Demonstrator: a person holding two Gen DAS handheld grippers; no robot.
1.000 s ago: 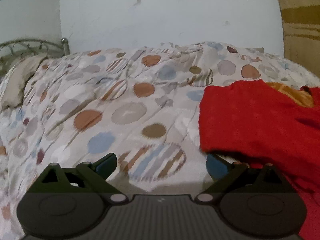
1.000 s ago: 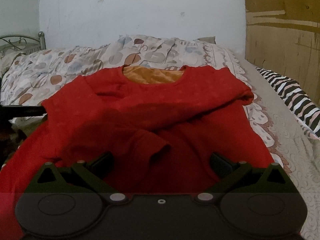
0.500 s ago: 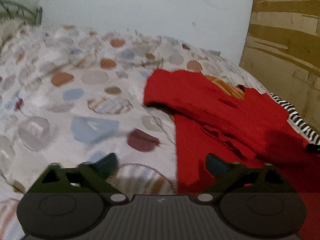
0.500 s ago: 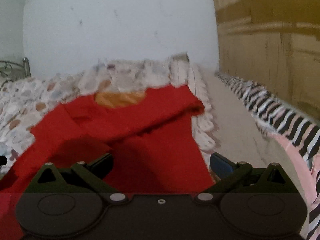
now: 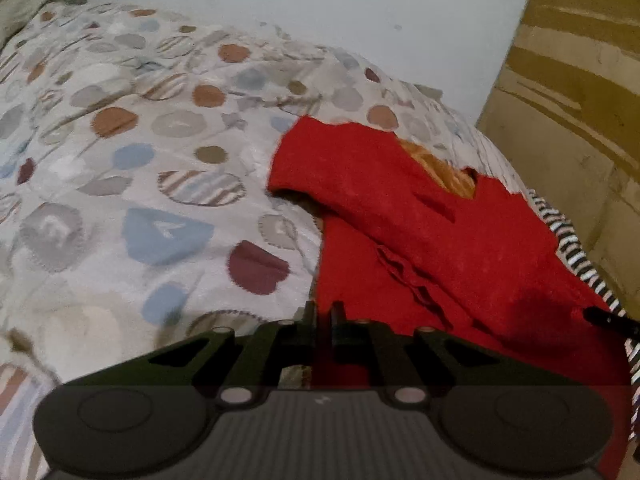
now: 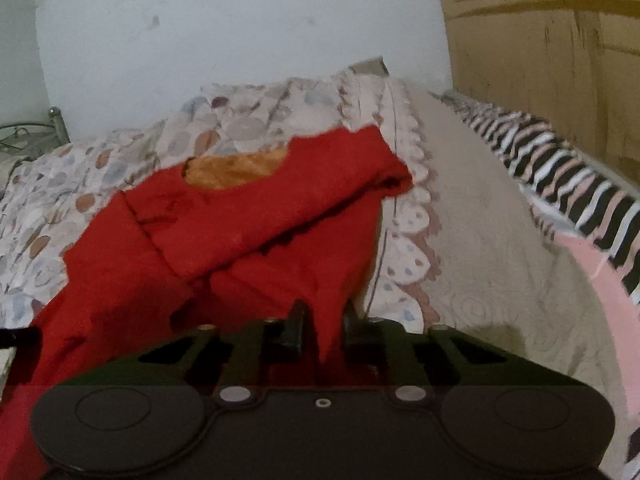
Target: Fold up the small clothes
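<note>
A red top (image 5: 420, 220) with an orange lining at its neck (image 6: 236, 172) lies on the bed, both sleeves folded across its front. My left gripper (image 5: 323, 320) is at the garment's near left edge, jaws together with red cloth pinched between them. At the near right edge my right gripper (image 6: 325, 328) has its jaws closing on a fold of the same cloth, which rises in a peak to the fingers (image 6: 298, 326). The hem under both grippers is hidden.
A quilt with coloured spots (image 5: 140, 168) covers the bed to the left of the top. A beige sheet (image 6: 480, 240) and a black-and-white striped cloth (image 6: 560, 176) lie to the right, below a brown board (image 6: 540, 60). A metal bed frame (image 6: 48, 124) stands far left.
Both grippers went from wide open to closed on the red top's near edge. The left view swung right onto the garment; the right view shifted to its right side.
</note>
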